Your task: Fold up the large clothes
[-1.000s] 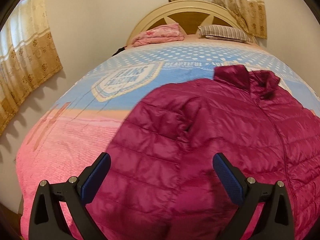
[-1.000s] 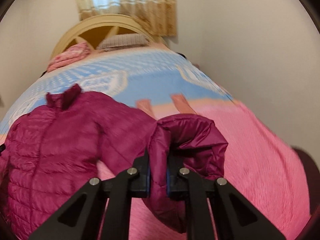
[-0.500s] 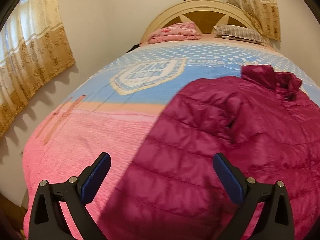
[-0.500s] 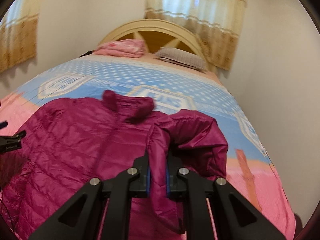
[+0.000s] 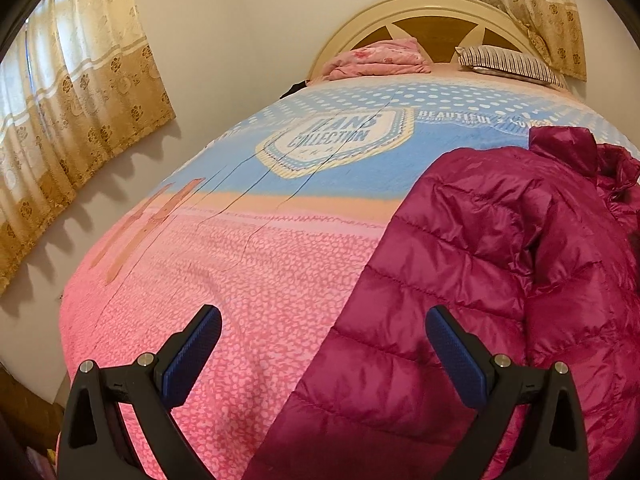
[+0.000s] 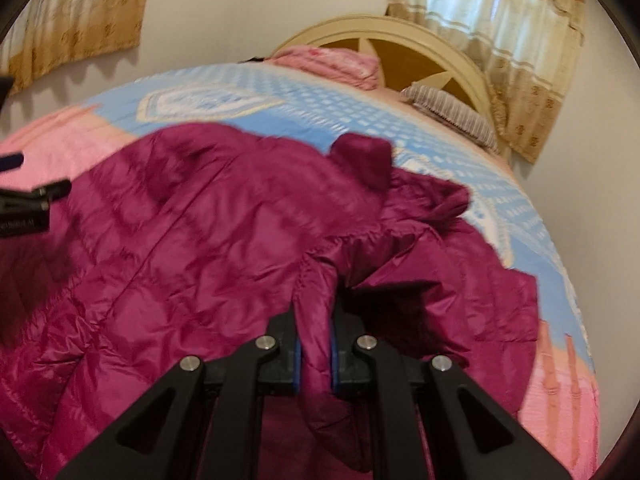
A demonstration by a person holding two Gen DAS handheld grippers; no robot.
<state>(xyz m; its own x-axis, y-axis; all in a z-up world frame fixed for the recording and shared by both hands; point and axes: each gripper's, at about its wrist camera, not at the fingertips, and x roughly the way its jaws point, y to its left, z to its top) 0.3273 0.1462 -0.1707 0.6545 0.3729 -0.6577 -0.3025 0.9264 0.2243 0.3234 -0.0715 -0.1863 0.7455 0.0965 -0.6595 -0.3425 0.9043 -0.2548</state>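
A magenta puffer jacket (image 5: 500, 280) lies spread on the bed (image 5: 240, 272), collar toward the headboard (image 5: 424, 12). The right tongs (image 6: 314, 344) pinch a fold of the jacket's sleeve (image 6: 316, 300), held over the jacket's body. The left tongs (image 5: 324, 344) stand wide and empty above the jacket's edge and the pink bedspread. A pillow (image 5: 508, 64) lies by the headboard.
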